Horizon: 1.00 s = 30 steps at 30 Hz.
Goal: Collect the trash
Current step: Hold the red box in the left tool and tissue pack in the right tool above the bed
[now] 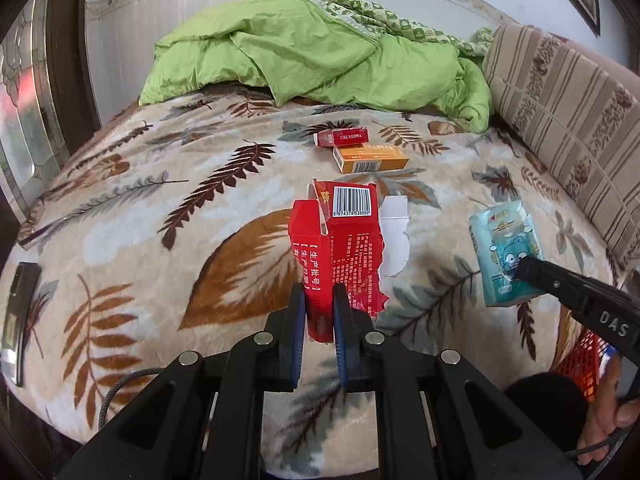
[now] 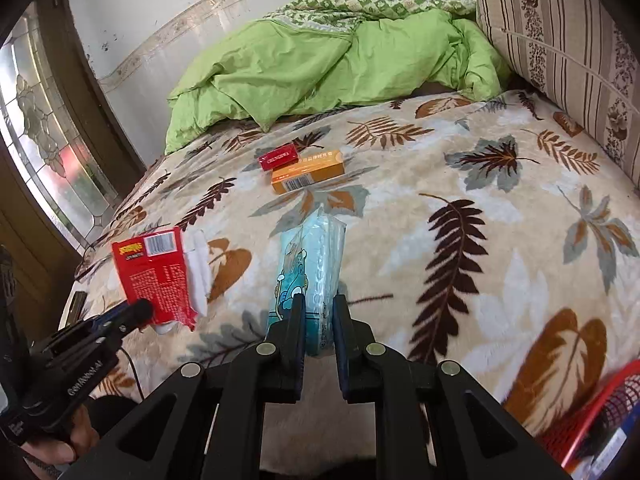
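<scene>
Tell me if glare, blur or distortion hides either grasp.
Left wrist view: even daylight, fisheye bends the edges, left hand-held gripper sharp on the torn red box. Right wrist view: window glare far left, right hand-held gripper clear on the tissue pack.

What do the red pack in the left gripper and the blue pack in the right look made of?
Red pack: likely thin printed cardboard, judging by its torn white edge and creased folds. Blue pack: apparently soft glossy plastic film, given its sheen and wrinkles; possibly tissues.

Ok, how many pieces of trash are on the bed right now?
4: torn red box in the left gripper, blue tissue pack in the right gripper, red cigarette pack and orange box farther back.
</scene>
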Motion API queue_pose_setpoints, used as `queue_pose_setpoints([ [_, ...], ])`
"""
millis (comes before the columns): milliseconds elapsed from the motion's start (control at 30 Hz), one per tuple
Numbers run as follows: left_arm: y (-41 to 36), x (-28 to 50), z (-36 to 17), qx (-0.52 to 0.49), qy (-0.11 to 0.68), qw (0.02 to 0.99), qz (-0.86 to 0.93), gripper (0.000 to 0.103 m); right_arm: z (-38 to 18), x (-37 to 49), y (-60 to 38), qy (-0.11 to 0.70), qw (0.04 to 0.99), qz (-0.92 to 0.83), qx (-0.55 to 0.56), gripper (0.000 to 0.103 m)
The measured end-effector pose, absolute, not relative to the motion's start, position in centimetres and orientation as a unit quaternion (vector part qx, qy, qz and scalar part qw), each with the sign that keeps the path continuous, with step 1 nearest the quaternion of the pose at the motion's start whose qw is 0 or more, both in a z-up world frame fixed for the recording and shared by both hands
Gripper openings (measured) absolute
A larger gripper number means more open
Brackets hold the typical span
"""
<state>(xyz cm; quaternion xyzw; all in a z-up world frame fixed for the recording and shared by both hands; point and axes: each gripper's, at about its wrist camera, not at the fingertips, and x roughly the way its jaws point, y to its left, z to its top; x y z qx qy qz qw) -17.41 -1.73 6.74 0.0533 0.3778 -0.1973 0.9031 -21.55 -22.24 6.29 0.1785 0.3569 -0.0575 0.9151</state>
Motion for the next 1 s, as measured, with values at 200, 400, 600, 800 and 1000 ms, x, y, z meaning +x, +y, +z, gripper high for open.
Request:
queue_pose_setpoints([
  [200,-1.4,-18.7,6.7,0.065,0.363,0.912,-0.181,0.013,6.3,-23.4,-21.3,0.351,0.918,-0.058,0.174,0.013],
  [400,-1.2,-19.1,6.4,0.07,0.355,0.916,-0.175,0.013,6.2,-23.9,-21.5,0.348,0.918,-0.063,0.179,0.013],
  [600,-1.1,-19.4,6.4,0.071,0.351,0.917,-0.174,0.013,6.2,-24.2,-21.4,0.346,0.918,-0.068,0.18,0.013],
  [800,-1.0,-19.6,6.5,0.073,0.347,0.919,-0.175,0.013,6.2,-24.3,-21.2,0.345,0.92,-0.069,0.174,0.013],
  [1000,-1.1,-19.7,6.5,0.073,0.346,0.919,-0.175,0.013,6.2,-24.3,-21.1,0.346,0.92,-0.069,0.174,0.013],
])
